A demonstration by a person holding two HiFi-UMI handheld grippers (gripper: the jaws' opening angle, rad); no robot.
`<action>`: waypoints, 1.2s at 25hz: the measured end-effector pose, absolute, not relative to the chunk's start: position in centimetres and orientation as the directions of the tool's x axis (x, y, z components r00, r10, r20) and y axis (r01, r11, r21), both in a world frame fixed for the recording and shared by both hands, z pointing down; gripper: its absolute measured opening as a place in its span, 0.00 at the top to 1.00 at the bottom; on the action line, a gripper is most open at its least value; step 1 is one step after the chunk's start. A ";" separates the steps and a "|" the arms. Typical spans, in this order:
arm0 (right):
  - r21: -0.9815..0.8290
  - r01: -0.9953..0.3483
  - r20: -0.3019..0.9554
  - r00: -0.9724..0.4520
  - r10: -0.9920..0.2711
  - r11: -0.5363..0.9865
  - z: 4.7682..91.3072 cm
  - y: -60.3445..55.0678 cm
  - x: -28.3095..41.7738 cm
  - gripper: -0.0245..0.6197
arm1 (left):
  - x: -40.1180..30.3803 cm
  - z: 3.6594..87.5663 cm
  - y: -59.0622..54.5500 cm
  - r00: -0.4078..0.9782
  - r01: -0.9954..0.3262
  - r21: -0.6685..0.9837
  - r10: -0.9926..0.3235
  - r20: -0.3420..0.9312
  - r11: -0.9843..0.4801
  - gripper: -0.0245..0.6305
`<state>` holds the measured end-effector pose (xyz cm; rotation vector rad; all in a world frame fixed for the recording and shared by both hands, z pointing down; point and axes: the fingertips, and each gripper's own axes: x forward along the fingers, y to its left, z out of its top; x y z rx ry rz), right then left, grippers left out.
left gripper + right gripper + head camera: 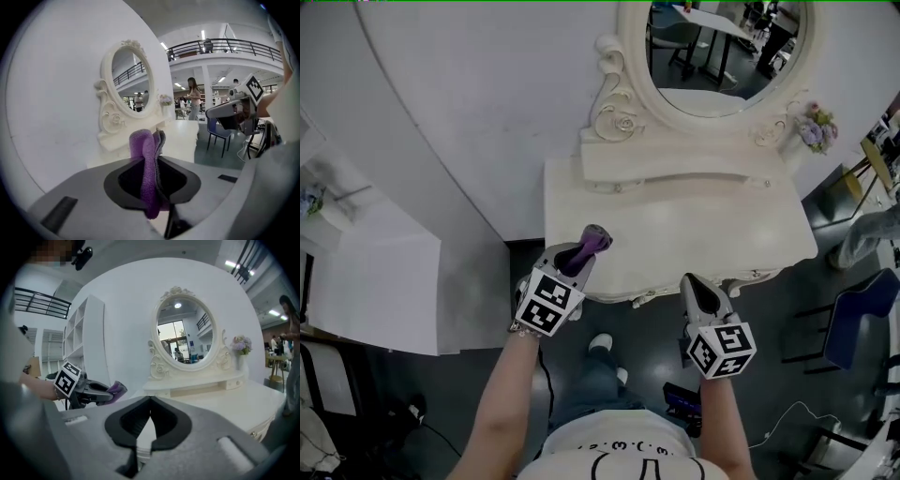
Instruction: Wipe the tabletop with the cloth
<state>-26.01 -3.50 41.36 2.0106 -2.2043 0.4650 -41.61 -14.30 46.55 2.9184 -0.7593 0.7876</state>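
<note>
A purple cloth (589, 247) with a grey inner layer is pinched upright in my left gripper (581, 251), which hovers over the front left corner of the cream dressing table (694, 225). In the left gripper view the cloth (147, 168) stands folded between the jaws, its top poking above them. My right gripper (700, 287) is shut and empty at the table's front edge, right of centre. The right gripper view shows its jaws closed tip to tip (149, 403), with the left gripper and cloth (115, 389) off to the left.
An oval mirror (722, 47) in a carved frame stands at the back of the table, with a small flower bunch (816, 129) at its right. A white shelf unit (366, 253) is on the left. A blue chair (862, 319) stands on the dark floor at right.
</note>
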 end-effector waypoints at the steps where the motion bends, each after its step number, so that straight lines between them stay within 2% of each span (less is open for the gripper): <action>1: -0.121 -0.990 0.280 -0.099 -0.955 0.068 40.6 -4.0 -25.5 0.96 | -41.3 45.7 -15.1 0.752 -0.487 -0.105 -0.477 0.455 -0.867 0.85; 8: 0.073 -0.996 0.191 -0.030 -0.981 0.045 35.3 -7.7 -22.7 0.96 | -38.6 39.9 -19.1 0.769 -0.601 -0.030 -0.588 0.250 -0.799 0.85; 13: 0.172 -0.985 0.124 0.016 -0.992 0.006 32.3 -9.5 -21.1 0.96 | -35.9 36.3 -20.6 0.792 -0.600 -0.021 -0.598 0.128 -0.800 0.85; 17: 0.200 -0.978 0.090 0.076 -0.993 -0.057 30.8 -10.4 -19.1 0.96 | -33.7 33.8 -21.9 0.812 -0.576 -0.087 -0.581 0.052 -0.813 0.85; 30: 0.273 -0.955 0.008 0.126 -0.992 -0.119 26.8 -11.5 -16.7 0.96 | -30.3 30.0 -23.7 0.829 -0.559 -0.081 -0.556 -0.065 -0.825 0.85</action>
